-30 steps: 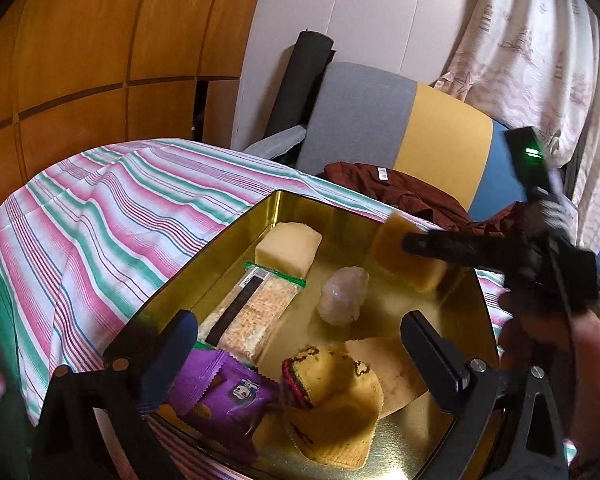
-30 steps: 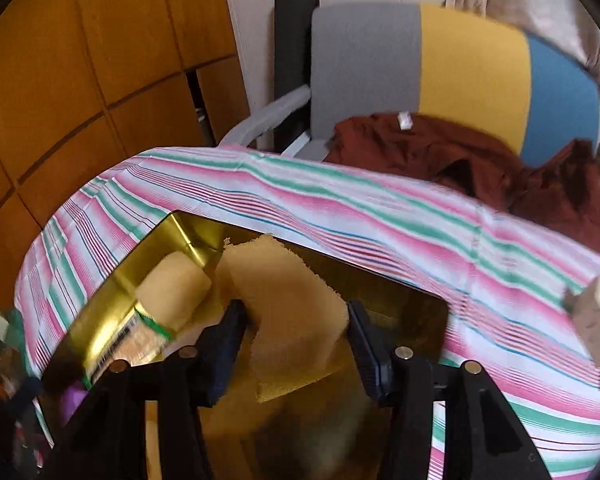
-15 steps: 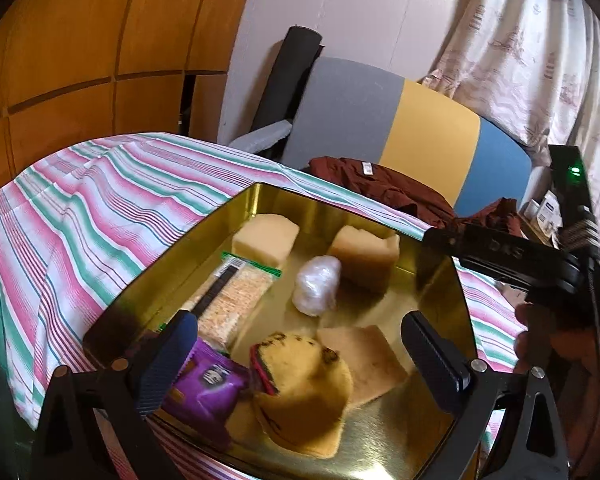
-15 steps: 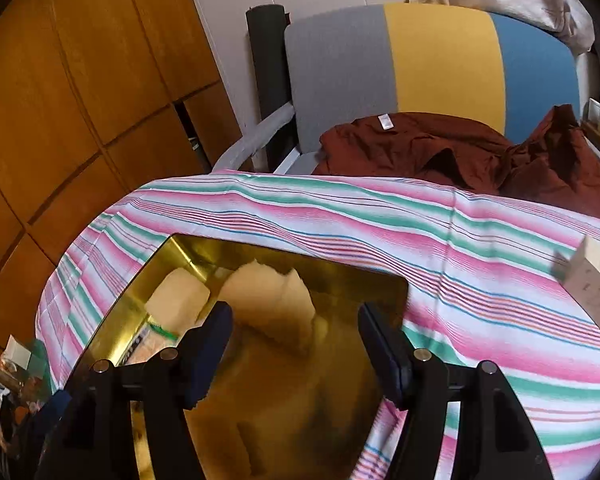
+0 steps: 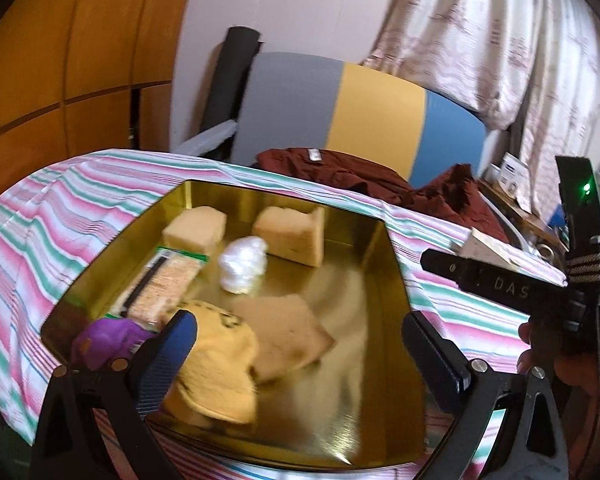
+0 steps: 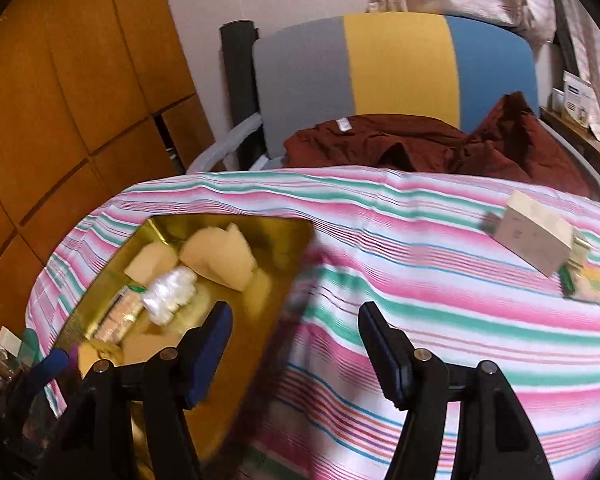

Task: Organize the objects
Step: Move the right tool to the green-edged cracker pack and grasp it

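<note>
Holding two sponge blocks (image 5: 196,230): gold tray (image 5: 380,272)

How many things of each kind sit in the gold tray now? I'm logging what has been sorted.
In the gold tray:
Tan sponge blocks: 2
Flat tan pads: 1
Yellow cloths: 1
White plastic wads: 1
Cracker packs: 1
Purple packets: 1
Total: 7

I see a gold tray (image 5: 384,276) on a tablecloth (image 6: 420,280) striped pink, green and white, a purple packet (image 5: 100,340), a white bundle (image 5: 242,264) and a grey, yellow and blue chair back (image 6: 396,68).
</note>
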`<state>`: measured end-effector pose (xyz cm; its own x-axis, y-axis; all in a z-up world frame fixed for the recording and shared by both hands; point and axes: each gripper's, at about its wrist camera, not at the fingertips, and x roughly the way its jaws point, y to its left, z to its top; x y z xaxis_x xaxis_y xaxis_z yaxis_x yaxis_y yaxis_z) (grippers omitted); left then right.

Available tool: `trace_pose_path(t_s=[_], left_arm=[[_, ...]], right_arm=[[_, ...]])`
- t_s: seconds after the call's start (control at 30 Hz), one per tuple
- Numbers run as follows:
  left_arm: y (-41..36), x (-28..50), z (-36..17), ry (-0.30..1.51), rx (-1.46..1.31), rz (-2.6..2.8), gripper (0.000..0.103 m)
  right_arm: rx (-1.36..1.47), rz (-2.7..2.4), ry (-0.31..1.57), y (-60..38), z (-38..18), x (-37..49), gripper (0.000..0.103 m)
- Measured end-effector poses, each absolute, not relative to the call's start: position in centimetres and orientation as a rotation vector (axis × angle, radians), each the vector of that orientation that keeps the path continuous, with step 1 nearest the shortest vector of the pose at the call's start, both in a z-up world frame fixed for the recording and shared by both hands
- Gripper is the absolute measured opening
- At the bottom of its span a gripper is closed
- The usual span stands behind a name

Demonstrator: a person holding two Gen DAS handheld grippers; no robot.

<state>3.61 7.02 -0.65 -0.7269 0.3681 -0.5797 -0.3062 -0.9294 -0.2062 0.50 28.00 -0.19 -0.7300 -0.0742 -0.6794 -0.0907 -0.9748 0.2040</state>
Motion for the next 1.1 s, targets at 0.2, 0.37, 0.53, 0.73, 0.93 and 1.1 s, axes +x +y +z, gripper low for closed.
trace_pose_path(t_s=[0.2, 0.37, 0.53, 0.73, 0.93, 1.1], left_arm=[[9.2, 5.3, -0.5, -0.091, -0.886, 2.522, 0.103], [11.4, 7.2, -0.7, -0.005, -0.836, 2.456, 0.103], [13.0, 8.4, -1.1, 0.024, -0.855, 2.398, 0.103], [14.8, 9.7, -1.1, 0.063, -0.858, 2.350, 0.103], [15.9, 10.4, -0.9, 0.115, -0.849, 2.333, 0.103], [16.5, 10.4, -1.1, 0.147, -0.879, 2.325, 0.103]], right_arm=[[-1.166, 2.794, 0.396, 31.9, -2.0, 3.6, 0.066], [-1.164, 2.702, 0.449, 35.7, -3.4, 6.3, 0.066], [-1.132, 2.598, 0.499, 40.2, -4.7, 9.4, 0.066], [-1.064, 2.514, 0.476, 46.3, -4.5, 10.0, 0.066], [-1.016, 2.422, 0.479, 53.9, -2.3, 6.0, 0.066], [-1.044, 2.257, 0.561, 60.5, -2.2, 2.2, 0.066]])
